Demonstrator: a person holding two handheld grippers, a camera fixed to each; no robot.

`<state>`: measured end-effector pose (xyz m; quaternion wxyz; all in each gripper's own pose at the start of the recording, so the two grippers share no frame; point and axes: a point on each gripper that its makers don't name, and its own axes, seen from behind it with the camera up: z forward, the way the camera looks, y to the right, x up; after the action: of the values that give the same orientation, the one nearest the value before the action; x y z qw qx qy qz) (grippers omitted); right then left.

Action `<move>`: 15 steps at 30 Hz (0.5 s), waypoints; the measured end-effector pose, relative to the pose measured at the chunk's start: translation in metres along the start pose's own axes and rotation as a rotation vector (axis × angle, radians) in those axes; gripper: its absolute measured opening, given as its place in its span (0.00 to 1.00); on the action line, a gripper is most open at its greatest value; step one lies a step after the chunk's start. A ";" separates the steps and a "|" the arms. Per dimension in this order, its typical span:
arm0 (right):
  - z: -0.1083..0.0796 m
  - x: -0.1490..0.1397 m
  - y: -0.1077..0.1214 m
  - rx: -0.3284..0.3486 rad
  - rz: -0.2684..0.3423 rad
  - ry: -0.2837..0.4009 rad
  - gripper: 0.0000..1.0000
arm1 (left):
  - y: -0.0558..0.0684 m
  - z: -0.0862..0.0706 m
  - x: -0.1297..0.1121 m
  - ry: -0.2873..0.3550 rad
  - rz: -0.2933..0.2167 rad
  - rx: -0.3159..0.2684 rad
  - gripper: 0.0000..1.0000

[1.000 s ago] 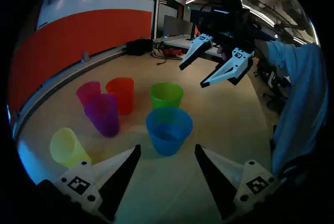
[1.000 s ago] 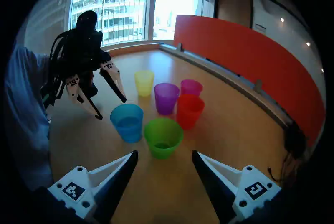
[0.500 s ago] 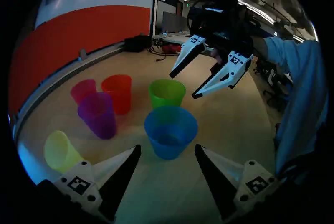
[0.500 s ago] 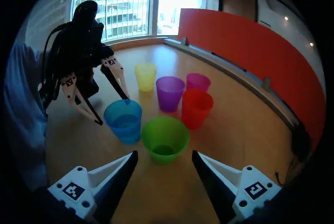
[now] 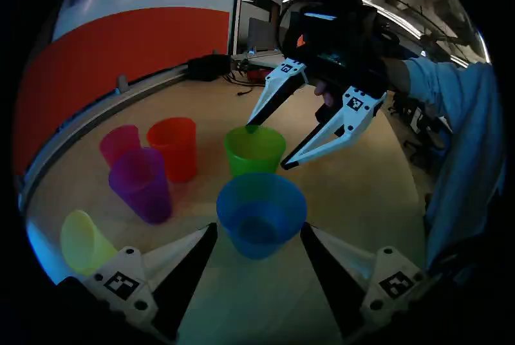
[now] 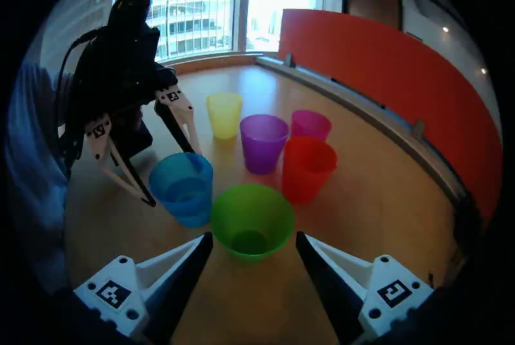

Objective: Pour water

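Observation:
A blue cup [image 5: 261,213] holding some water stands on the wooden table right in front of my left gripper [image 5: 257,226], which is open with its fingertips on either side of the cup's base. Just behind it is a green cup [image 5: 255,150]. In the right gripper view the green cup [image 6: 252,219] sits close between the open fingers of my right gripper [image 6: 253,235], with a little liquid at its bottom. From the left gripper view, the right gripper [image 5: 265,145] hangs open over the green cup. The left gripper [image 6: 172,177] straddles the blue cup [image 6: 182,187].
Yellow [image 6: 223,113], purple [image 6: 262,142], pink [image 6: 311,125] and red [image 6: 308,168] cups stand grouped beyond the green one. An orange wall panel [image 6: 399,68] runs along the table's far edge. A person's blue sleeve [image 5: 463,126] is at the right.
Both grippers have moved forward and down: the blue cup now lies between the left fingertips and the green cup between the right ones. Both stayed open.

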<state>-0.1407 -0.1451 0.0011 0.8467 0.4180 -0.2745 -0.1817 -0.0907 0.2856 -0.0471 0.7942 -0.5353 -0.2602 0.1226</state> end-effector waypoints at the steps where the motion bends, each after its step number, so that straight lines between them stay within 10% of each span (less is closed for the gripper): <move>1: 0.001 0.000 0.000 0.002 -0.001 0.000 1.00 | 0.000 0.001 0.001 0.001 0.001 -0.001 0.96; 15: 0.008 0.001 0.000 0.010 -0.008 0.001 1.00 | 0.000 0.008 0.005 0.002 0.008 -0.001 0.96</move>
<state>-0.1452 -0.1504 0.0052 0.8439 0.4234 -0.2735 -0.1835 -0.0913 0.2942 -0.0437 0.7936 -0.5368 -0.2574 0.1253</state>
